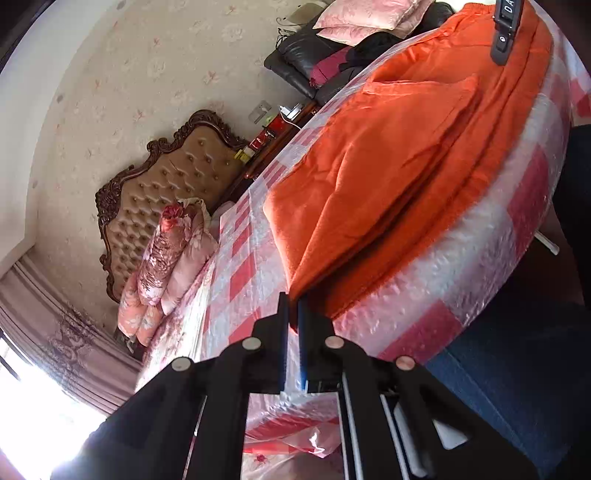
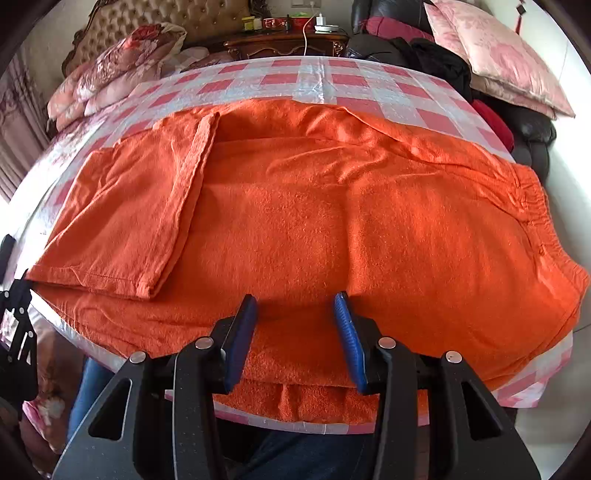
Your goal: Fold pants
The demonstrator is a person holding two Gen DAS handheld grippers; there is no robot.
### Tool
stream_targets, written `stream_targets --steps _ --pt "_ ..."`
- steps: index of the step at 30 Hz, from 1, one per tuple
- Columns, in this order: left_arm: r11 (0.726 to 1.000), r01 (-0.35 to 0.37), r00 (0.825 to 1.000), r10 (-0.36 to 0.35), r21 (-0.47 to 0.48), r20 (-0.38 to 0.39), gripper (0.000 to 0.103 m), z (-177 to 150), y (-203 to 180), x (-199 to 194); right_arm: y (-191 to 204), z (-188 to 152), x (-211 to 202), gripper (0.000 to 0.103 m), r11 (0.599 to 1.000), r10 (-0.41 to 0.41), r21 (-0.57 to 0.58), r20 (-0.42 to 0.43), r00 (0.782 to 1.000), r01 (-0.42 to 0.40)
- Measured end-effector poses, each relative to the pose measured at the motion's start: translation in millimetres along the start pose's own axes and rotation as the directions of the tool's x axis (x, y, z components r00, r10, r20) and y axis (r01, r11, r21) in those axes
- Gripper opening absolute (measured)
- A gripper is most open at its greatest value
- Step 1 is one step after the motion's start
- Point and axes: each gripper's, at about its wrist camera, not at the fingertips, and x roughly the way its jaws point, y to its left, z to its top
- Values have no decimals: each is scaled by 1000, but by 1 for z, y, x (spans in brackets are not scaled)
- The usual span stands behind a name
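Left wrist view: left gripper [image 1: 291, 314] is clenched, pads nearly together, with what looks like a thin orange corner of the pants [image 1: 399, 177] pinched between them at the table's near edge; the cloth inside the pads is mostly hidden, so a real hold is a judgement. The pants lie flat along that near edge of the checked table [image 1: 480, 280], one leg end already folded back on top. To do this step well, keep both layers of the hem in the pinch before lifting, and lift level so the lower layer does not drag off the edge. The right gripper [image 1: 506, 33] shows at the top, over the waist end. Bed headboard [image 1: 166, 192] and floral quilt [image 1: 166, 258] sit beyond the far side, clear of the work. Right wrist view: right gripper [image 2: 295, 332] is released, jaws apart and straddling the pants [image 2: 314, 206] at the near edge, pads not pressing the cloth. It should close on the full thickness of the edge, matching the left one's height. The waistband [image 2: 532, 199] lies toward the right edge, the folded leg [image 2: 125, 206] toward the left. The left gripper [image 2: 14, 314] is at the left edge. Pillows [image 2: 498, 59], dark clothes [image 2: 436, 59] and a nightstand [image 2: 288, 40] stand behind the far edge; nothing blocks the fold except the table's overhang, where cloth may slip.
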Motion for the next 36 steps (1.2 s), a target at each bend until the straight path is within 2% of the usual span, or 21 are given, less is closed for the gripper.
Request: stream_targets --steps 4,7,10,15,18,21,22,23,25,26,29,31,32,33,34,35,36 --pt "999 32 999 -32 -10 17 5 -10 -2 1 -3 0 0 39 1000 6 2 -2 1000 -6" --pt "987 102 995 -99 -127 30 5 -15 9 2 -2 -1 -1 38 1000 -5 -1 -3 1000 5" --pt "989 78 996 -72 -127 46 15 -12 6 -5 0 -1 -1 39 1000 -17 -5 -3 1000 17" --pt "1000 -14 998 15 -18 66 31 -6 -14 -13 2 -1 0 40 1000 -20 -15 -4 1000 20" --pt "998 -48 996 45 50 78 32 -2 -25 -15 2 -1 -1 42 1000 -17 -17 -6 1000 17" --pt "996 -55 997 51 71 60 33 4 -26 -8 3 0 0 44 1000 -20 -23 -5 1000 20" --pt "993 -63 997 58 98 55 29 6 -28 -6 3 0 0 44 1000 -19 -23 -5 1000 19" --pt "988 -83 995 75 131 64 5 6 -31 -6 3 0 0 44 1000 -17 -23 -6 1000 17" --pt "962 -169 981 144 215 127 4 3 -40 -13 3 0 0 44 1000 -12 -26 -9 1000 12" --pt "945 -195 975 156 262 160 4 -3 -44 -17 2 0 0 44 1000 -11 -28 -10 1000 11" --pt "910 -196 974 138 364 181 4 -22 -53 -16 3 1 0 44 1000 -11 -27 -14 1000 11" --pt "885 -206 971 130 418 203 9 -33 -60 -17 2 3 0 44 1000 -13 -17 -24 1000 13" --pt "881 -205 970 124 426 211 11 -35 -60 -21 3 5 -2 43 1000 -14 -7 -25 1000 14" --pt "893 -184 973 107 410 205 22 -33 -56 -26 5 7 -5 43 1000 -5 -6 -10 1000 5" --pt "917 -143 978 74 372 196 33 -29 -48 -32 9 10 -11 43 1000 14 -15 12 1000 -14" --pt "957 -61 983 8 283 183 42 -22 -31 -46 18 14 -19 43 998 47 -41 46 998 -45" --pt "977 -6 985 -30 213 168 41 -18 -18 -51 25 17 -25 43 996 65 -62 69 996 -60"
